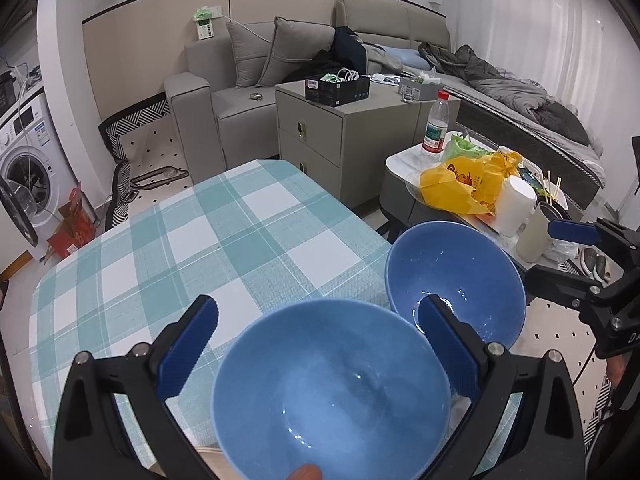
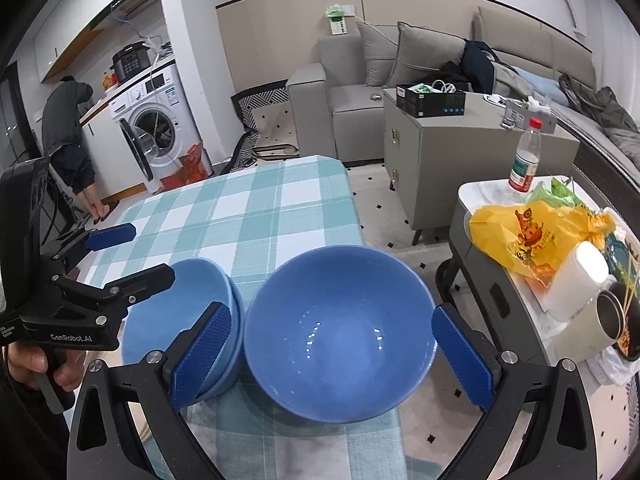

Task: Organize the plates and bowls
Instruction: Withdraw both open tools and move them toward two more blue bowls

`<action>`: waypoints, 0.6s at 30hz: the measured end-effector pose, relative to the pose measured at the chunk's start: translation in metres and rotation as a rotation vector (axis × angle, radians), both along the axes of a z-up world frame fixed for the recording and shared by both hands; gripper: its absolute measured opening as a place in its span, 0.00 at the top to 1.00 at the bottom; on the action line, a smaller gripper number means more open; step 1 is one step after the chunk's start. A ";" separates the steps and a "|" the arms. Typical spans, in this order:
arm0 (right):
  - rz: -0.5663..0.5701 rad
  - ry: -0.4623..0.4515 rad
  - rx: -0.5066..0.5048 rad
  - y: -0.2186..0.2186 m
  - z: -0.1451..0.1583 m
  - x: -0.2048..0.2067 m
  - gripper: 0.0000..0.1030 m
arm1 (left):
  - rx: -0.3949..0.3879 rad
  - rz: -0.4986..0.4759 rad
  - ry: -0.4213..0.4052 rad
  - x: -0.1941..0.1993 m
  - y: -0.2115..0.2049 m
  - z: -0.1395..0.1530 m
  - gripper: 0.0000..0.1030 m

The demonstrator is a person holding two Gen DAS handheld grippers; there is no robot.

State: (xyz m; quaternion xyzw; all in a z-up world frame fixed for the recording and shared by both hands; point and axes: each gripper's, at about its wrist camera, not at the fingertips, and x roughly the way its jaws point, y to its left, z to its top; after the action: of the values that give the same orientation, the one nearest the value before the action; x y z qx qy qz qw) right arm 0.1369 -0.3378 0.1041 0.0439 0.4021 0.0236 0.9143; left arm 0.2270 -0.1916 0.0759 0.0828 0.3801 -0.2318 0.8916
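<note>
Table: checked cloth table (image 2: 260, 208), two groups of blue bowls at its near right corner.
Light bowls: light blue bowl stack (image 2: 188, 312) sits left; at least two nested, judging by doubled rims.
Dark bowl: darker blue bowl (image 2: 340, 332) just right of the stack, close to the table edge; rims near, contact unclear.
Left gripper: left gripper (image 1: 320, 336) spread wide above the light stack, grasping nothing.
Right gripper: right gripper (image 2: 332, 356) also released, fingers straddling the darker bowl without touching.
Neighbour: side table (image 2: 480, 196) cluttered with a yellow bag (image 2: 532, 236).
Risk 1: glazed rim slipping from the pads if pinched shallow.
Risk 2: dark bowl nudged off the near edge.
Risk 3: grippers colliding, working so close together.
</note>
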 end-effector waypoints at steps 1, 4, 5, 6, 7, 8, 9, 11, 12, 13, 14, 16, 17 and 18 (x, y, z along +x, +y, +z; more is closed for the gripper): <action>-0.007 0.001 -0.001 -0.002 -0.001 -0.001 0.01 | -0.001 -0.005 0.004 0.001 -0.003 -0.001 0.02; -0.048 0.001 -0.011 -0.012 -0.002 -0.005 0.01 | -0.001 -0.020 0.008 0.005 -0.009 -0.002 0.02; -0.062 0.002 -0.012 -0.016 -0.004 -0.006 0.01 | -0.001 -0.025 0.009 0.006 -0.011 -0.003 0.02; -0.075 0.005 -0.007 -0.021 -0.005 -0.007 0.01 | 0.002 -0.031 0.010 0.007 -0.013 -0.003 0.02; -0.086 0.008 0.001 -0.025 -0.007 -0.007 0.01 | 0.005 -0.035 0.011 0.008 -0.016 -0.004 0.02; -0.101 0.012 0.012 -0.030 -0.009 -0.008 0.01 | 0.010 -0.036 0.010 0.010 -0.019 -0.004 0.02; -0.115 0.016 0.021 -0.035 -0.011 -0.009 0.01 | 0.016 -0.038 0.012 0.011 -0.021 -0.005 0.02; -0.143 0.021 0.033 -0.043 -0.015 -0.011 0.01 | 0.020 -0.051 0.019 0.013 -0.026 -0.007 0.02; -0.155 0.022 0.039 -0.047 -0.016 -0.012 0.01 | 0.021 -0.058 0.023 0.014 -0.029 -0.008 0.02; -0.170 0.023 0.047 -0.050 -0.018 -0.013 0.01 | 0.022 -0.064 0.029 0.016 -0.031 -0.009 0.02; -0.187 0.025 0.051 -0.053 -0.021 -0.014 0.01 | 0.022 -0.067 0.035 0.018 -0.033 -0.011 0.02; -0.203 0.032 0.055 -0.057 -0.025 -0.014 0.01 | 0.017 -0.072 0.048 0.023 -0.037 -0.013 0.02; -0.209 0.034 0.056 -0.059 -0.027 -0.013 0.01 | 0.015 -0.076 0.058 0.025 -0.039 -0.015 0.02; -0.219 0.038 0.060 -0.062 -0.029 -0.014 0.01 | 0.016 -0.078 0.066 0.027 -0.041 -0.016 0.02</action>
State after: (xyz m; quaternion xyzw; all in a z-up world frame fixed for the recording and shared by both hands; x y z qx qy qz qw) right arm 0.1231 -0.3996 0.0752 0.1154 0.4114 -0.0654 0.9018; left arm 0.2540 -0.2324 0.0596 0.0968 0.4077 -0.2659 0.8682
